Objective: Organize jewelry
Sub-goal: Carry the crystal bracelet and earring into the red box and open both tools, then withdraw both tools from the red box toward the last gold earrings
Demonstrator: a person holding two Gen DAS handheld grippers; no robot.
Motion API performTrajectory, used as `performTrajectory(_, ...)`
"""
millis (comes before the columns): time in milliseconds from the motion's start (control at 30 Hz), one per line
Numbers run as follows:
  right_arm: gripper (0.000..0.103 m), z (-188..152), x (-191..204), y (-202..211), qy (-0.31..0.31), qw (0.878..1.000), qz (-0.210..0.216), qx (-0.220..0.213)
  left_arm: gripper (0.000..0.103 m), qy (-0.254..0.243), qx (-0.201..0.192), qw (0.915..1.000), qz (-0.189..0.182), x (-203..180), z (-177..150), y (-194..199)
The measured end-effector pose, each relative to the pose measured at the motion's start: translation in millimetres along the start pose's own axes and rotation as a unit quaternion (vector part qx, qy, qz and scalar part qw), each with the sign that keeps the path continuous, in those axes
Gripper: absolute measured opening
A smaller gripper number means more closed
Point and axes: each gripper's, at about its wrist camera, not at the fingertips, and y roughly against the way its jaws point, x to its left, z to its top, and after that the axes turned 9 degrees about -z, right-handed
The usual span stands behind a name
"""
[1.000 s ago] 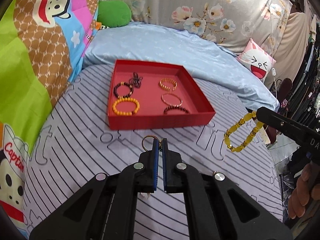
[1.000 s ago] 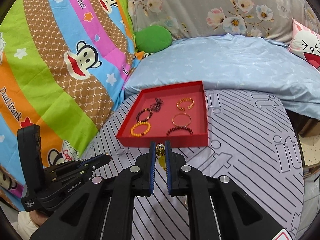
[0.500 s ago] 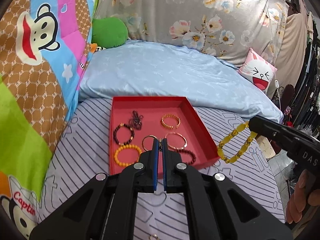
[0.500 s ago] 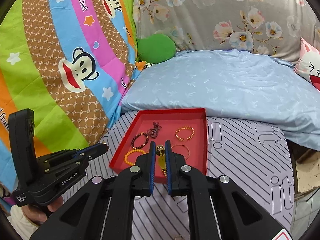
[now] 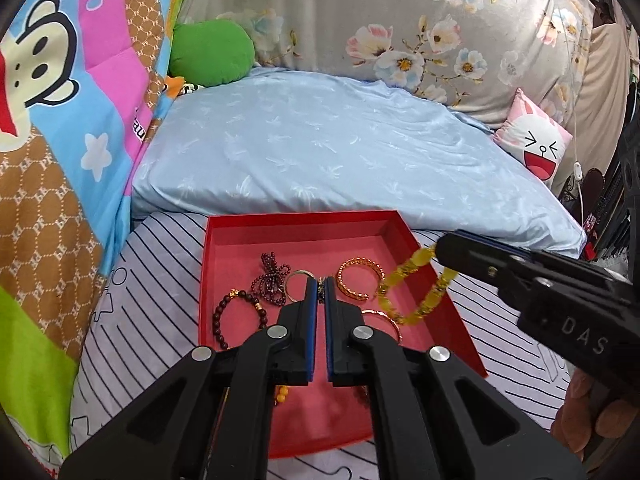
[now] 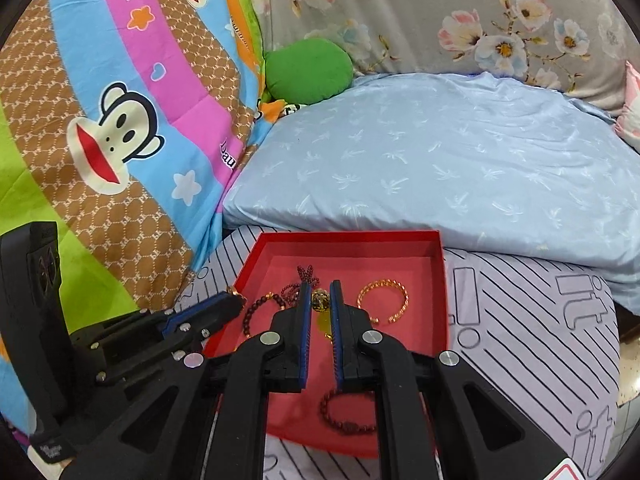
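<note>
Yellow bracelet (image 5: 416, 292) dangling over the red tray (image 5: 456, 312)
Right gripper (image 6: 320, 300) pinches its top bead above the tray; left gripper (image 5: 319, 292) pinches a thin ring (image 5: 296, 280) there too.

The red tray (image 5: 294, 226) is bare along its 12 o'clock wall. Bracelets crowd its middle, and the blue pillow (image 5: 340, 152) blocks passage beyond at 12 o'clock.

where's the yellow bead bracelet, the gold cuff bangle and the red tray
yellow bead bracelet (image 5: 404, 276): left wrist view, upper strand of beads.
gold cuff bangle (image 5: 345, 286): left wrist view, left side of band.
red tray (image 6: 443, 280): right wrist view, right wall.
</note>
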Motion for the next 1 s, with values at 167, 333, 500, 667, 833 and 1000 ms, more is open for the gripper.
performTrajectory(167, 0.009, 2.4, -3.7, -38.1, -0.002, 1.0, -0.009, 0.02, 0.003, 0.007, 0.017, 0.9998, -0.002, 6.8, 1.6, -27.0)
performTrajectory(333, 0.009, -8.7, -25.2, -78.4, -0.02, 0.998, -0.023, 0.06, 0.003, 0.016, 0.038, 0.9991, -0.002, 14.3, -0.5, -55.8)
performTrajectory(500, 0.009, -23.4, -45.2, -97.0, -0.035, 0.995, -0.042, 0.085, 0.003, 0.028, 0.06, 0.9978, -0.004, 19.6, -6.8, -78.1)
performTrajectory(667, 0.009, -33.3, -54.8, -101.2, -0.041, 0.994, -0.045, 0.094, 0.003, 0.034, 0.072, 0.9968, -0.004, 21.6, -15.7, -87.6)
performTrajectory(833, 0.012, -37.2, -50.1, -100.6, -0.029, 0.994, -0.053, 0.09, 0.005, 0.032, 0.068, 0.9971, 0.002, 18.7, -17.3, -89.1)
performTrajectory(1000, 0.026, -38.3, -50.8, -92.9, -0.04, 0.995, -0.052, 0.079, 0.031, 0.033, 0.056, 0.9977, 0.02, 19.6, -16.9, -82.4)
